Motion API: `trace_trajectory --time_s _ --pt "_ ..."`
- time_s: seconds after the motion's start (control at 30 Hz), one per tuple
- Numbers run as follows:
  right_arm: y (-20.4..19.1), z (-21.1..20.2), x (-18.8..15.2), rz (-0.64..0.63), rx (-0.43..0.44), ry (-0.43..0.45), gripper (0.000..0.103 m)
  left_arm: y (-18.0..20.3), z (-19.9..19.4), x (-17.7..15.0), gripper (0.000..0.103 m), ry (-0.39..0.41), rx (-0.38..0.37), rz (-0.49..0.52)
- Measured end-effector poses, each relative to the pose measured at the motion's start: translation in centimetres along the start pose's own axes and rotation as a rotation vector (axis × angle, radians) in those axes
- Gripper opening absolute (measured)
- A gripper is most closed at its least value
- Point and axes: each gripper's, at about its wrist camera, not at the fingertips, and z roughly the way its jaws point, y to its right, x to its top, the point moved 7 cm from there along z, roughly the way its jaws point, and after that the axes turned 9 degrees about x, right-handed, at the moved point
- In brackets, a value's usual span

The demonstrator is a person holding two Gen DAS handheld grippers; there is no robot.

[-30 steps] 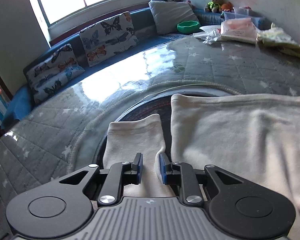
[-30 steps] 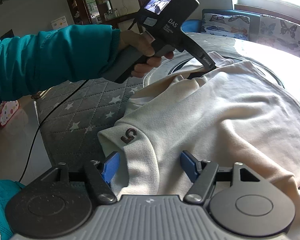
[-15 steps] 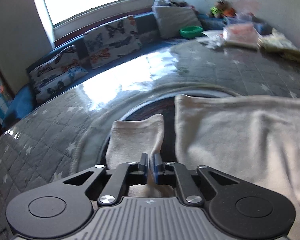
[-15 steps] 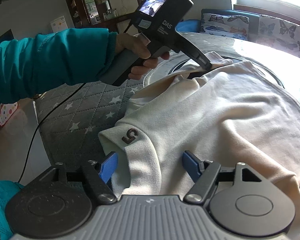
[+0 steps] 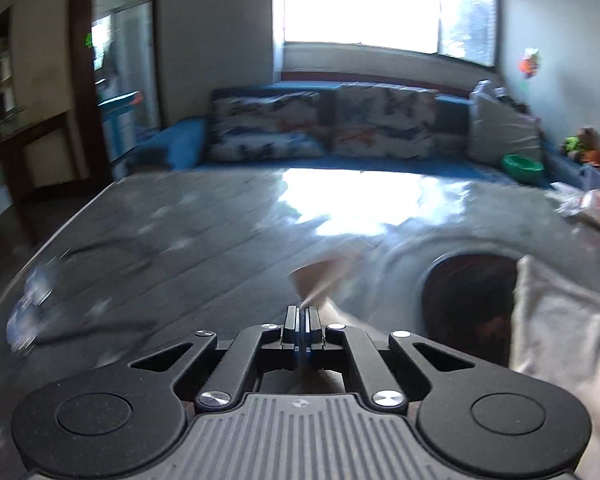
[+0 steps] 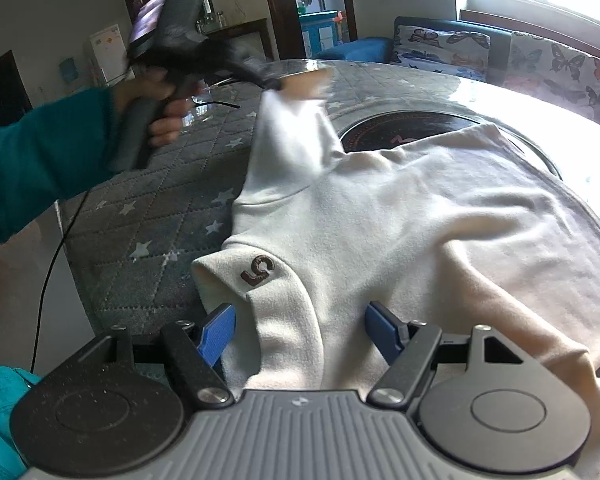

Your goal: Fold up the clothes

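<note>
Your left gripper [image 5: 302,318] has its fingers pressed together on the cuff of the sleeve [image 5: 323,276], and the cream fabric fans out blurred just past the tips, lifted above the quilted table cover [image 5: 188,240]. From the right wrist view you see that same left gripper [image 6: 274,84] raised over the far-left part of the table, your left hand [image 6: 160,108] wrapped round its dark handle, and the sleeve [image 6: 288,136] pulled up from the shoulder in a steep, taut slope. A black cable [image 6: 50,264] hangs from the handle down past the table's left edge.

The cream sweatshirt [image 6: 420,220] lies spread across the middle and right of the table, its body flat on the grey star-quilted cover [image 6: 160,200] and partly over the dark round inset [image 6: 404,128] in the table's centre. Its collar [image 6: 276,304] is nearest you, folded over and marked with a small brown "5" patch [image 6: 259,269].

Your right gripper [image 6: 300,336] sits low at the near edge with its blue fingers [image 6: 218,334] wide apart, one on each side of the collar, holding nothing. The other sleeve runs off toward the near-right corner beside the right finger.

Beyond the table's far edge stands a blue sofa [image 6: 440,40] with butterfly cushions [image 6: 552,64].
</note>
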Motion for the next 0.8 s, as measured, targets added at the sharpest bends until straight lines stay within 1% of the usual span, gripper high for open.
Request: trace_trajectory --time_s 0.1,0.23,0.3,0.4,0.43,0.47,0.53,0.57,0.63,0.7,0.77,0.8 --pt "-0.1 0.1 0.1 -0.001 -0.004 -0.009 0.073 -2.1 0.0 -2.2 0.003 -0.041 0.045 -0.009" --pt "-0.9 0.4 0.0 -0.054 -0.025 -0.034 0.074 -3.9 -0.1 -3.8 0.003 -0.065 0.069 -0.043" --pt "-1.1 0.3 0.0 -0.078 -0.033 -0.037 0.073 -4.0 -0.3 -4.0 0.003 -0.067 0.063 -0.042" --pt "-1.8 0.3 0.4 -0.096 -0.021 -0.026 0.072 -3.7 -0.3 -3.8 0.004 -0.071 0.061 -0.021" --pt "-2.2 0.5 0.6 -0.118 -0.019 -0.026 0.072 -3.7 -0.2 -3.6 0.007 -0.074 0.062 -0.018" --pt "-2.6 0.7 0.8 -0.141 -0.017 -0.026 0.072 -3.6 -0.2 -3.5 0.008 -0.076 0.064 -0.014" --pt "-3.3 1.3 1.1 -0.180 -0.010 -0.029 0.068 -3.3 0.2 -3.2 0.010 -0.081 0.067 -0.005" --pt "-3.5 1.8 1.2 -0.195 -0.007 -0.037 0.064 -3.1 0.4 -3.1 0.011 -0.086 0.069 -0.006" --pt "-3.9 2.6 1.4 -0.222 -0.017 -0.043 0.064 -2.8 0.7 -3.0 0.019 -0.096 0.074 -0.008" --pt "-4.1 2.9 1.6 -0.234 -0.017 -0.040 0.057 -3.0 0.9 -2.8 0.019 -0.096 0.078 -0.015" --pt "-4.4 3.1 1.9 -0.232 -0.008 -0.034 0.055 -3.2 1.0 -2.6 0.020 -0.097 0.081 -0.022" --pt "-4.5 3.3 2.0 -0.232 -0.003 -0.033 0.049 -3.3 1.1 -2.5 0.021 -0.097 0.083 -0.025"
